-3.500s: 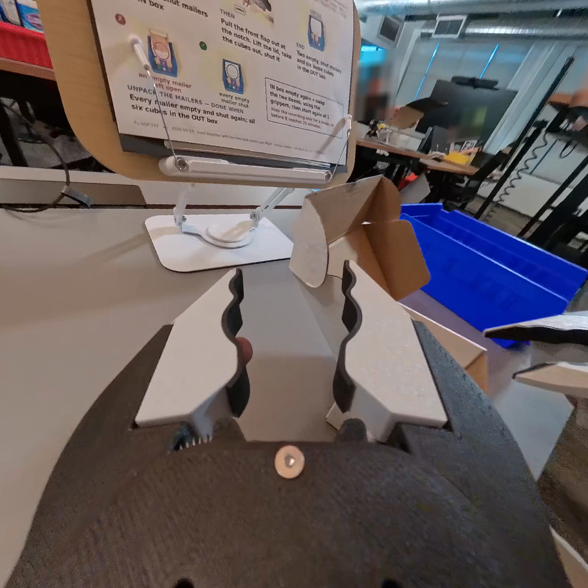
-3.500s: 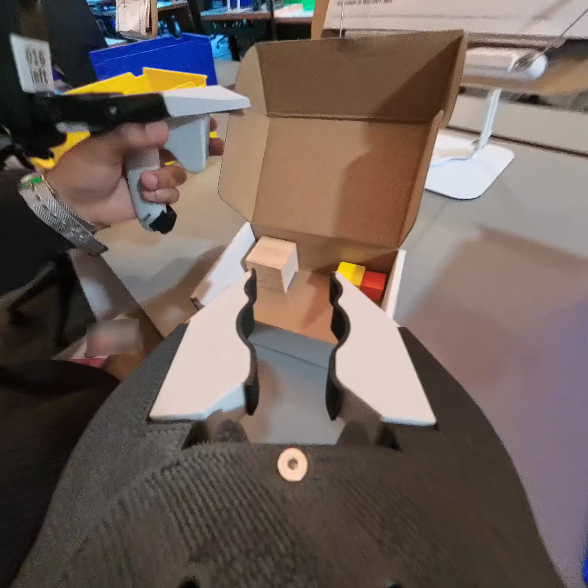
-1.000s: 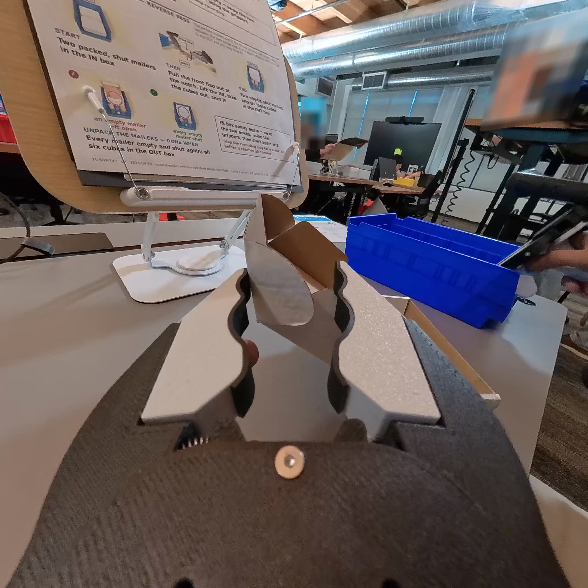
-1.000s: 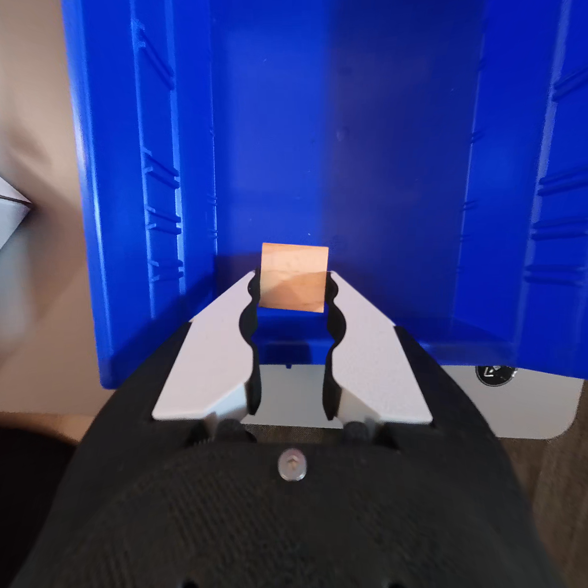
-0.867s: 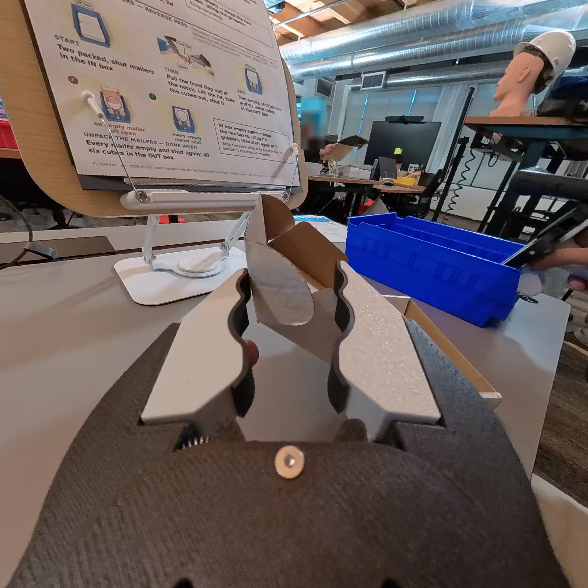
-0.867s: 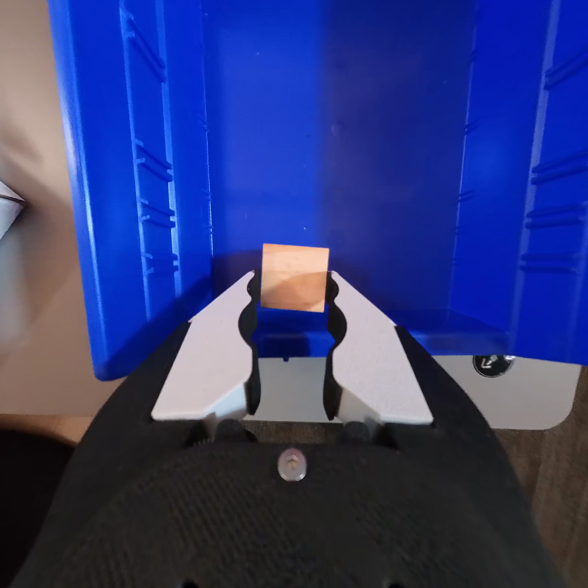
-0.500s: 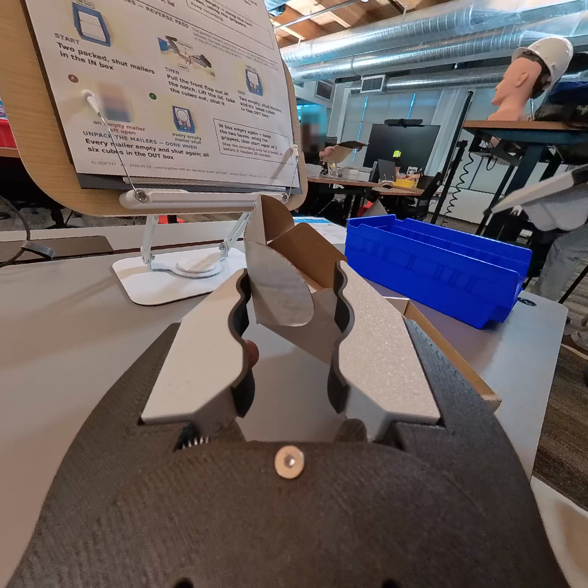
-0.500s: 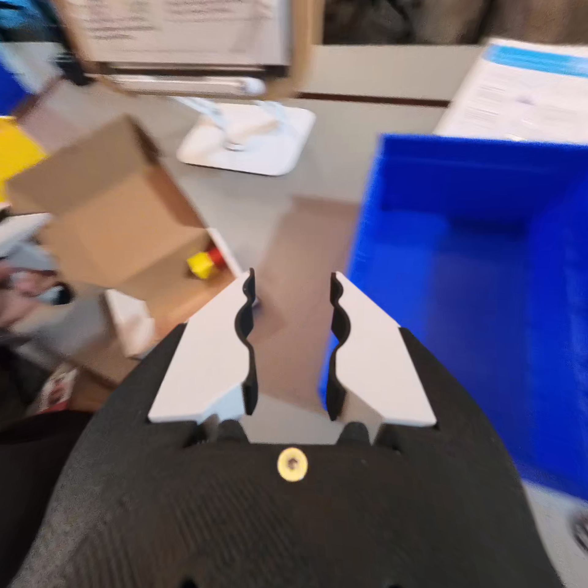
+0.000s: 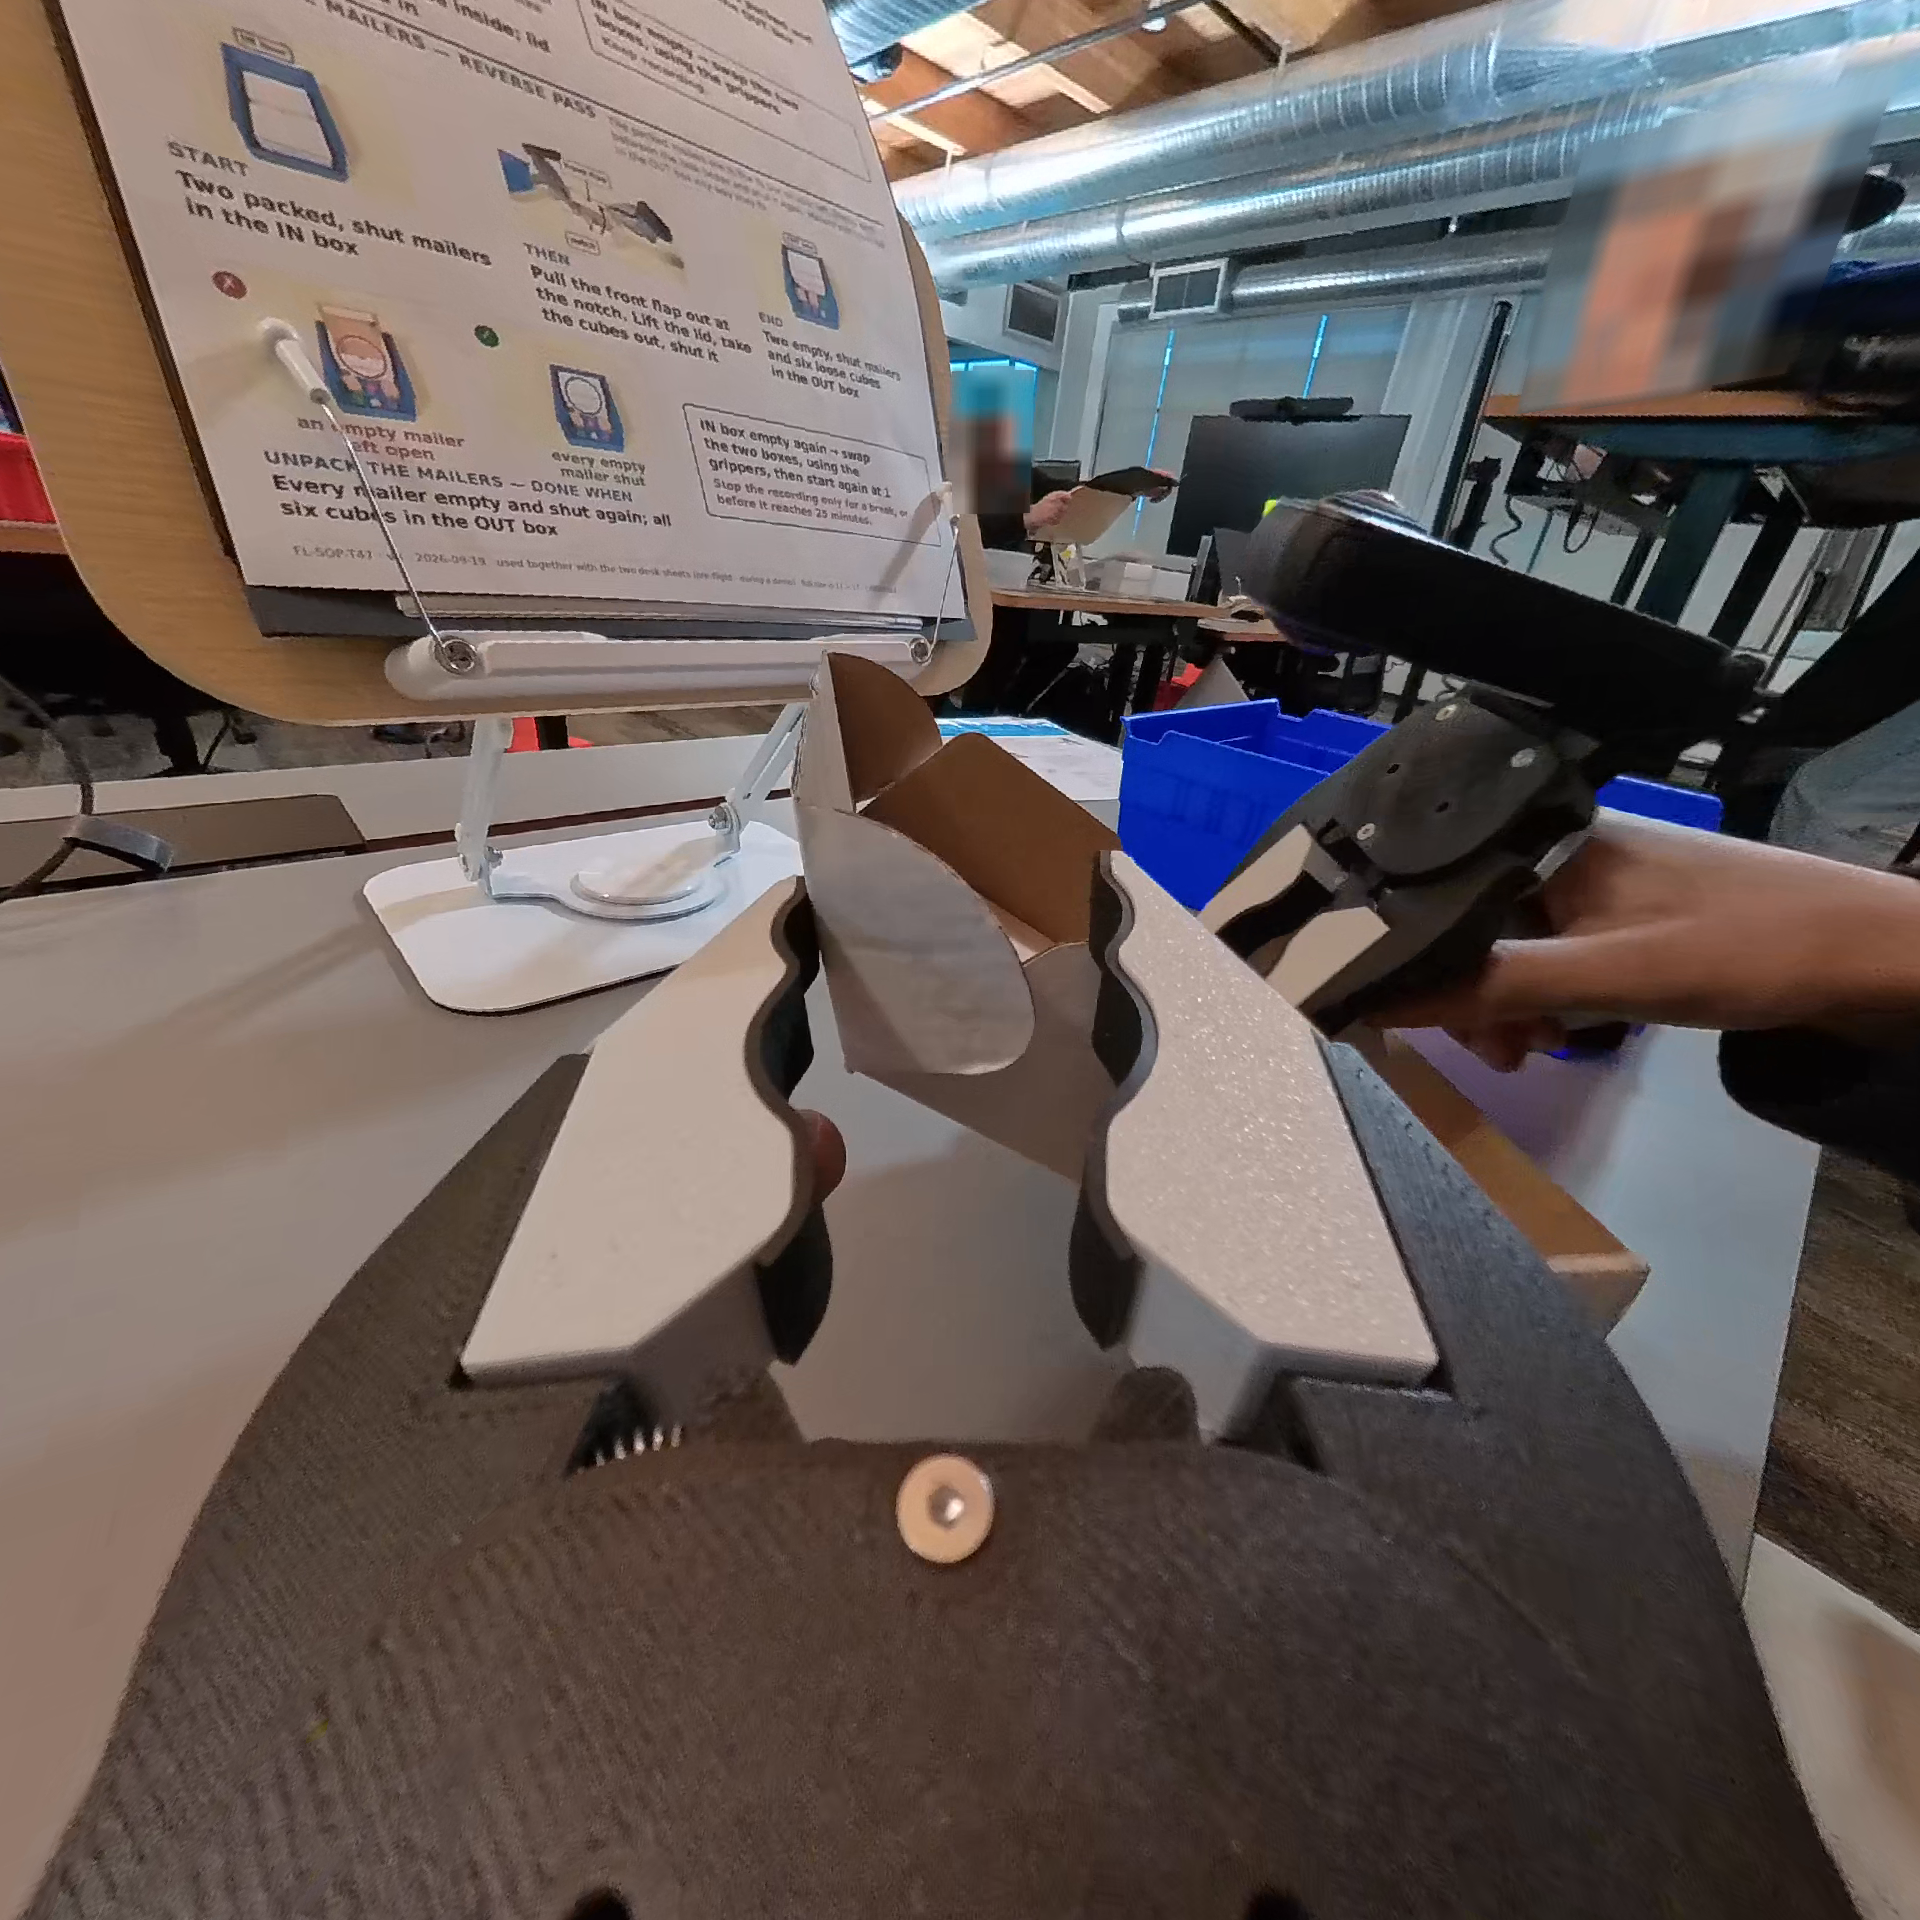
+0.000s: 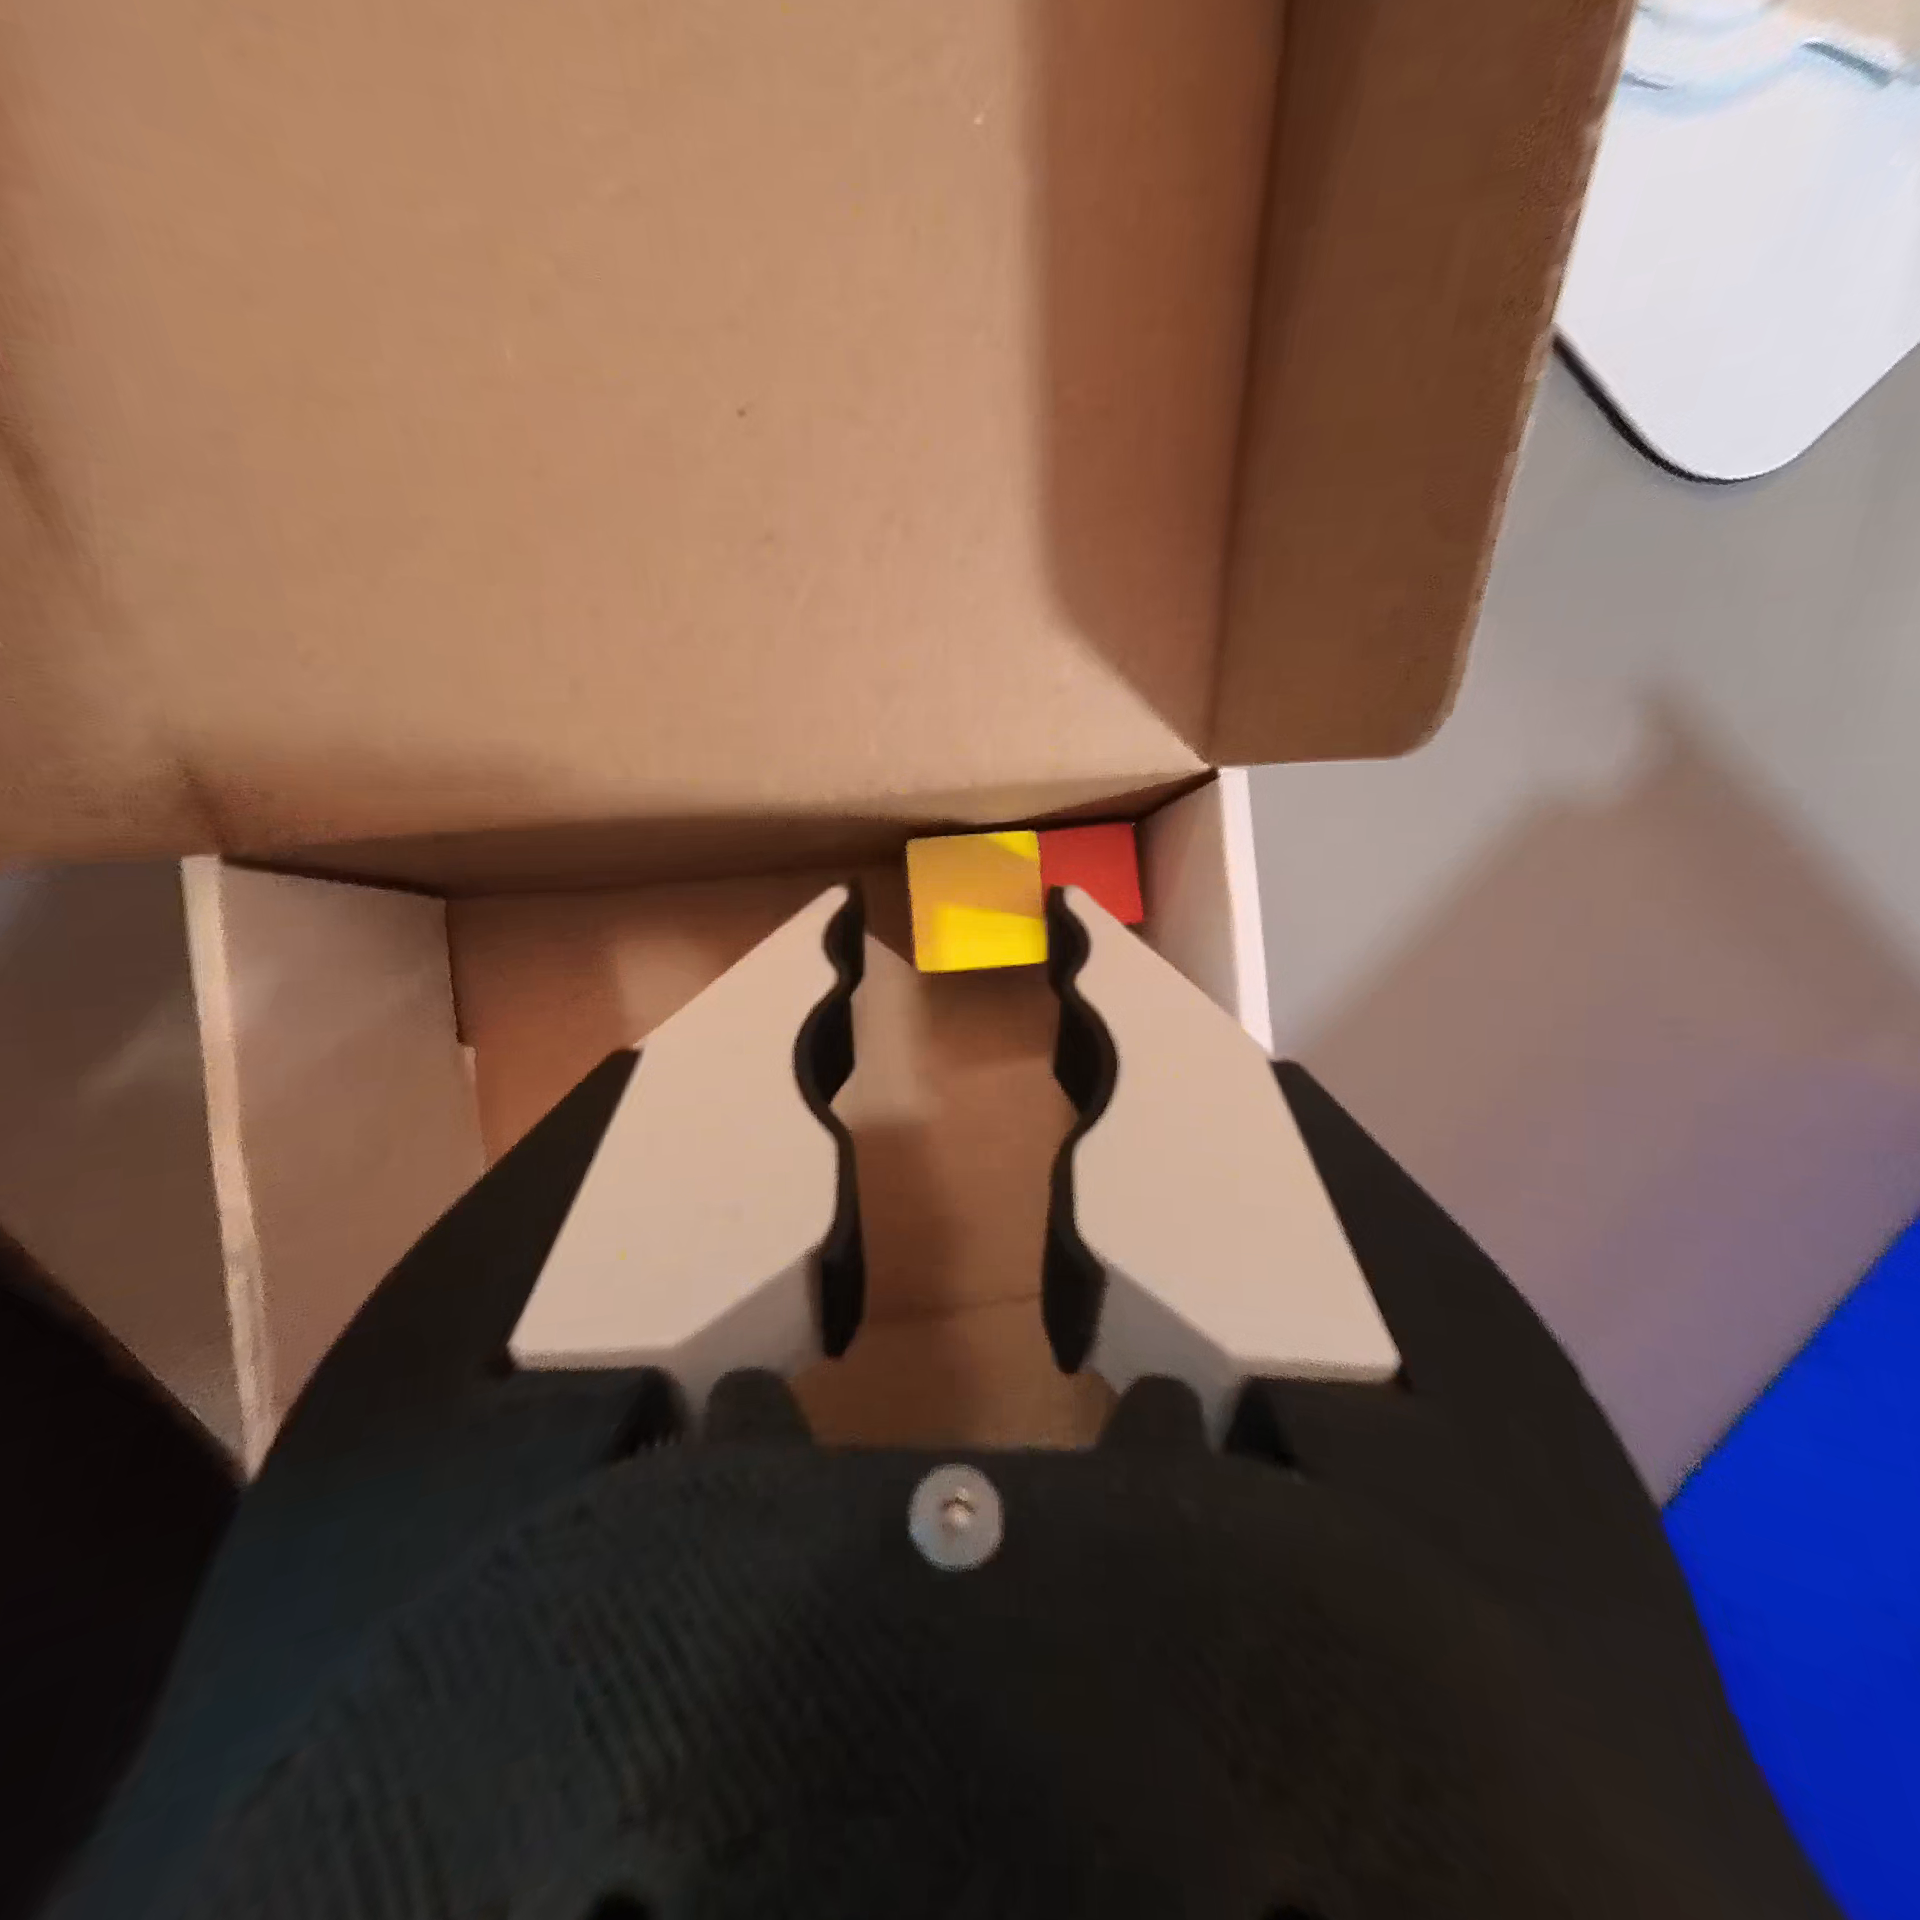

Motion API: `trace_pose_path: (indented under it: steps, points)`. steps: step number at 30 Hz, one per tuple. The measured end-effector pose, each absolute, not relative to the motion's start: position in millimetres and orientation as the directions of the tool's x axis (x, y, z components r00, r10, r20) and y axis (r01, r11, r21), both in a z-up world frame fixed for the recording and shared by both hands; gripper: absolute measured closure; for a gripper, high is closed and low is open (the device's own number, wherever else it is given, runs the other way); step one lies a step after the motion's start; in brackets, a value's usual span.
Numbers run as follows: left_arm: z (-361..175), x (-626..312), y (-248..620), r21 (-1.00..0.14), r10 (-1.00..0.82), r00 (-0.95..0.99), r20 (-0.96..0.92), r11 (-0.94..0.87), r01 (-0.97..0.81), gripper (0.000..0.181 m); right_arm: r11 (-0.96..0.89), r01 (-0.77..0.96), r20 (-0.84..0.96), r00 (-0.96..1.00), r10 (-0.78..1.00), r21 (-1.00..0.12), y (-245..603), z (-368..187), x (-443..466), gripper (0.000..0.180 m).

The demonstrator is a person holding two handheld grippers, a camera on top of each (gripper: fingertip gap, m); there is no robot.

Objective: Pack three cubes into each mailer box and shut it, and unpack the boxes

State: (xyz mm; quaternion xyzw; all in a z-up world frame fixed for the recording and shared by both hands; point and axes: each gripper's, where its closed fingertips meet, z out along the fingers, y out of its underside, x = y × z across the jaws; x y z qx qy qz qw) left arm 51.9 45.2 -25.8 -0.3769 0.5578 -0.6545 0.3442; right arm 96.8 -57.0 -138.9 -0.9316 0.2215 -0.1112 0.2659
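An open cardboard mailer box (image 10: pixel 1236 935) with white outer walls stands on the grey table, its lid (image 10: pixel 727 416) raised. Inside, a yellow cube (image 10: pixel 977 899) and a red cube (image 10: pixel 1091 868) sit side by side in the far right corner. My right gripper (image 10: pixel 954 914) is open and reaches into the box, with the yellow cube between its fingertips and a gap on the left. My left gripper (image 9: pixel 951 894) is open and empty, just before the mailer's side flap (image 9: pixel 914 956). The right gripper (image 9: pixel 1299 935) also shows there, held by a hand.
A blue bin (image 9: pixel 1226 769) stands to the right of the mailer, and its corner shows in the right wrist view (image 10: pixel 1818 1455). A document stand with an instruction sheet (image 9: pixel 520 312) on a white base (image 9: pixel 540 935) stands behind the mailer. A second cardboard box edge (image 9: pixel 1538 1216) lies at right. One gripper's finger ends stand about 15 cm off the other's.
My right gripper held a wooden cube over the blue bin, let it go, then swung back into the mailer at the yellow cube. My left gripper has barely moved.
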Motion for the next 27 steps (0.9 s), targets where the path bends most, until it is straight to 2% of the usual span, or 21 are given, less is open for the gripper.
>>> trace_pose_path:
  steps: [2,4,7,10,13,16,18,21,27]
  points:
    - [-27,52,46,-0.989,-0.868,-0.482,0.116,-0.147,0.026,0.128,-0.771,-0.351,0.104,0.876,-0.471,-0.531,-58,-139,99,0.155]
    - [-27,53,46,-0.988,-0.866,-0.484,0.124,-0.154,0.021,0.128,-0.776,-0.345,0.109,0.879,-0.465,-0.528,-61,-137,98,0.155]
    - [-27,52,46,-0.988,-0.864,-0.488,0.127,-0.156,0.02,0.127,-0.737,-0.33,0.117,0.868,-0.482,-0.59,-68,-114,95,0.155]
    - [-26,51,45,-0.988,-0.864,-0.489,0.119,-0.15,0.025,0.129,-0.666,-0.327,0.14,0.826,-0.546,-0.67,-96,-68,96,0.155]
    - [-26,51,44,-0.989,-0.865,-0.49,0.113,-0.146,0.03,0.129,-0.57,-0.361,0.186,0.703,-0.686,-0.738,-162,-14,111,0.155]
    - [-26,52,44,-0.988,-0.863,-0.49,0.125,-0.156,0.023,0.128,-0.487,-0.468,0.248,0.483,-0.84,-0.737,-263,7,130,0.155]
    - [-26,52,44,-0.986,-0.861,-0.49,0.136,-0.165,0.016,0.127,-0.434,-0.575,0.269,0.353,-0.896,-0.694,-325,-8,135,0.155]
    - [-26,53,44,-0.985,-0.86,-0.489,0.147,-0.174,0.011,0.127,-0.357,-0.706,0.239,0.266,-0.934,-0.611,-381,-55,133,0.155]
    - [-24,52,41,-0.987,-0.866,-0.484,0.126,-0.157,0.023,0.128,-0.307,-0.81,0.18,0.25,-0.951,-0.5,-407,-117,131,0.155]
